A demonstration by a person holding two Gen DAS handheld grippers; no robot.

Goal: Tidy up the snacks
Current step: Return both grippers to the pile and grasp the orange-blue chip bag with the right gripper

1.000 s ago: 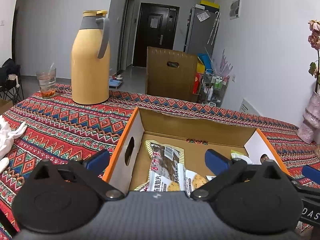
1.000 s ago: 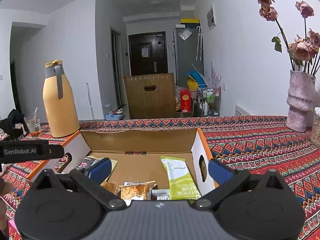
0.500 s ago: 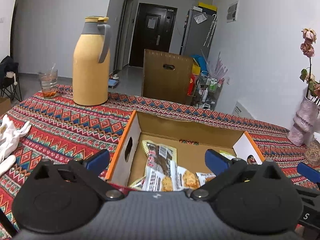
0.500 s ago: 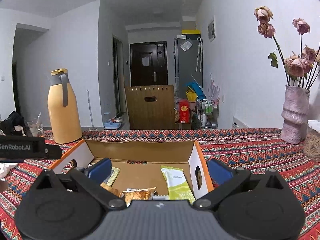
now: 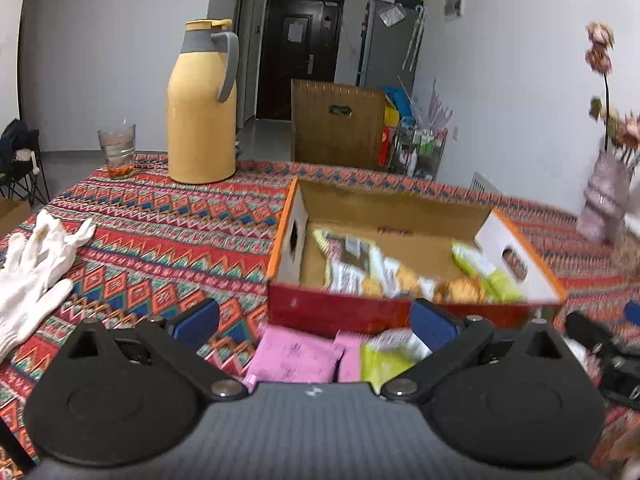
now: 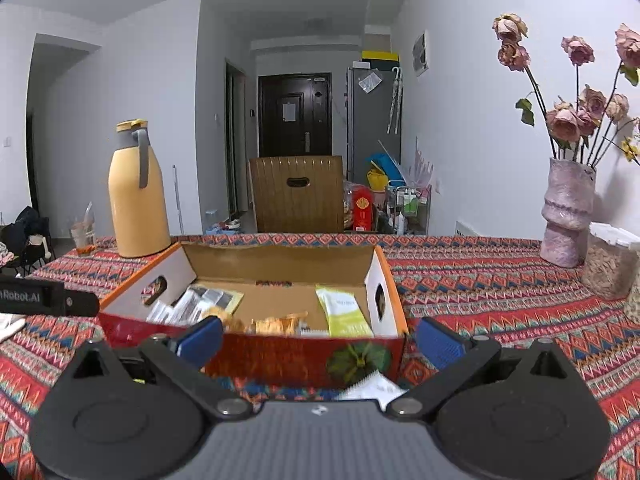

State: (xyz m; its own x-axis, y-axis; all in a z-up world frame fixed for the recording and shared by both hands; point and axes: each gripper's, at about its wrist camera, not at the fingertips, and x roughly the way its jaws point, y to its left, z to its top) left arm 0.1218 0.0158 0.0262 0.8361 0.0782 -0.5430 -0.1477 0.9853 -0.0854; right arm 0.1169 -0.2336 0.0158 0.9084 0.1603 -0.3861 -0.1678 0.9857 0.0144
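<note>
A lived-in home is showing here: a patterned tablecloth (image 6: 480,296) is covering the table, a thermos (image 6: 136,196) and a vase of dried roses (image 6: 566,216) are standing on it, and an entrance door (image 6: 295,114) is closing off the hallway behind.

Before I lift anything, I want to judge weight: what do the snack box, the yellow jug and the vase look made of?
Snack box: corrugated cardboard, raw brown inside, printed red outside, with punched handle holes. Yellow jug: smooth matte shell, plastic or coated metal, with a grey handle. Vase: rough, mottled pink, probably ceramic or stone.
</note>
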